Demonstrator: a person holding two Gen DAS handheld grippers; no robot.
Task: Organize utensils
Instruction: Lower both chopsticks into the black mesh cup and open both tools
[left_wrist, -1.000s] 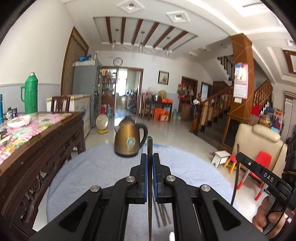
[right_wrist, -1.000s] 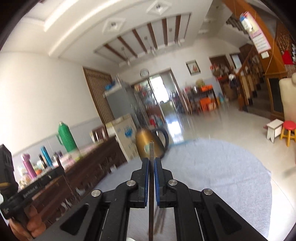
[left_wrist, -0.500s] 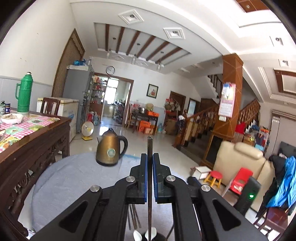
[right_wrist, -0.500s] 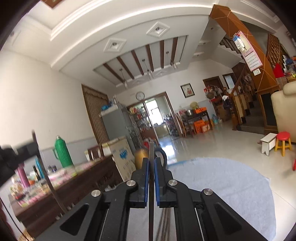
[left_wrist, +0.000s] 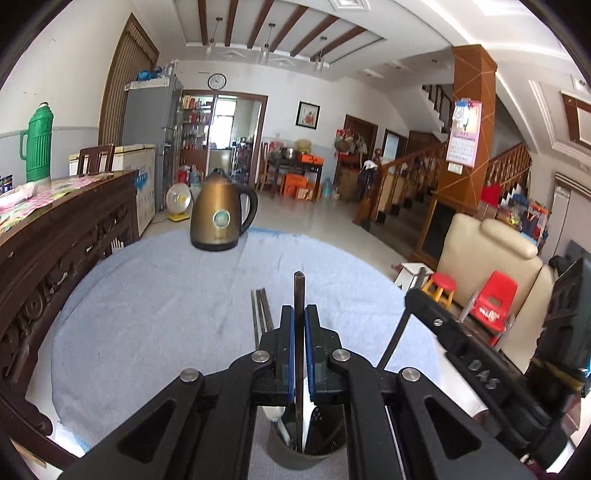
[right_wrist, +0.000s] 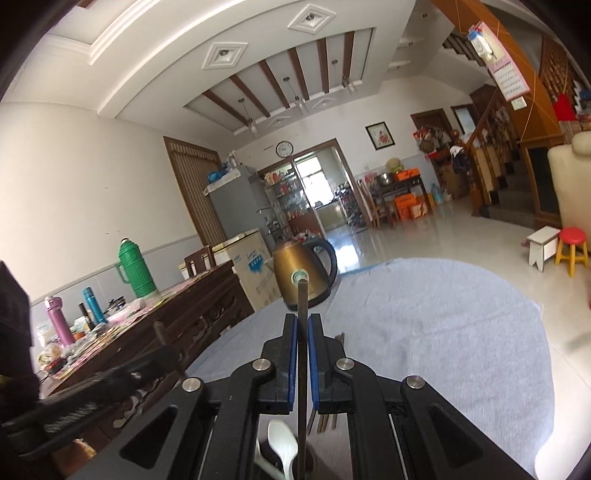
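Observation:
My left gripper (left_wrist: 299, 314) is shut on a dark chopstick (left_wrist: 299, 295) held upright, its lower end inside a grey utensil cup (left_wrist: 295, 454) that holds a white spoon (left_wrist: 275, 413). My right gripper (right_wrist: 303, 321) is shut on another dark chopstick (right_wrist: 302, 306), upright over the same cup, with the white spoon (right_wrist: 282, 443) below it. More chopsticks (left_wrist: 260, 314) lie on the blue-grey cloth (left_wrist: 166, 295) just beyond the cup. The right gripper's body (left_wrist: 461, 350) shows at the right of the left wrist view.
A bronze kettle (left_wrist: 221, 214) stands at the cloth's far edge. A dark wooden table (left_wrist: 55, 229) with a green thermos (left_wrist: 37, 147) and bottles is at the left. A cream armchair (left_wrist: 491, 258), red chair and stools stand at the right.
Both grippers have tilted down and come over the cup, which now shows below the fingers. Each keeps hold of its chopstick.

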